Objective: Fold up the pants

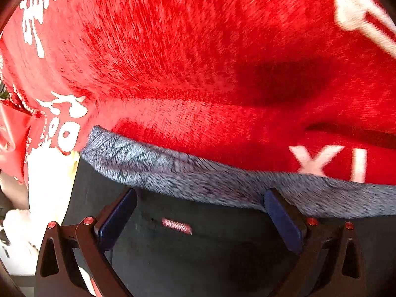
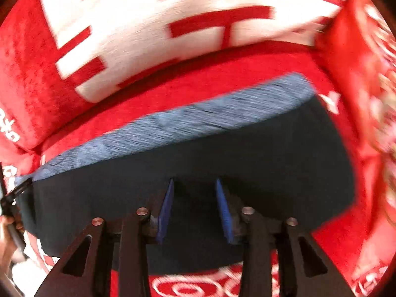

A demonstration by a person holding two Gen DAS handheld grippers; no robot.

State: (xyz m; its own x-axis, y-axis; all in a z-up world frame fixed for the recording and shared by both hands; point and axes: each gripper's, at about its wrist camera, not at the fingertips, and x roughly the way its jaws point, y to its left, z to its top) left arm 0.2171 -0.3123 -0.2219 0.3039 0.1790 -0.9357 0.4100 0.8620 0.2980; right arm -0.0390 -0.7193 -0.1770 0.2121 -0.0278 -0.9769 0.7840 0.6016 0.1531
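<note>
Dark pants [image 1: 222, 247] with a grey heathered waistband [image 1: 153, 163] lie on a red plush blanket [image 1: 185, 37]. A small red label [image 1: 177, 225] is sewn below the waistband. My left gripper [image 1: 200, 195] hangs open and wide just over the pants, fingertips at the waistband's lower edge, nothing between them. In the right wrist view the same pants [image 2: 272, 160] form a flat dark slab with the waistband [image 2: 185, 121] along the far edge. My right gripper [image 2: 194, 183] stands over the dark cloth with its blue pads [image 2: 167, 205] apart and not pressing on anything.
The blanket carries big white characters [image 2: 138, 24]. A white cloth or paper [image 1: 47, 193] lies left of the pants. Red printed wrapping [image 2: 371, 74] rises at the right. A person's hand [image 2: 7, 225] with a black tool shows at the left edge.
</note>
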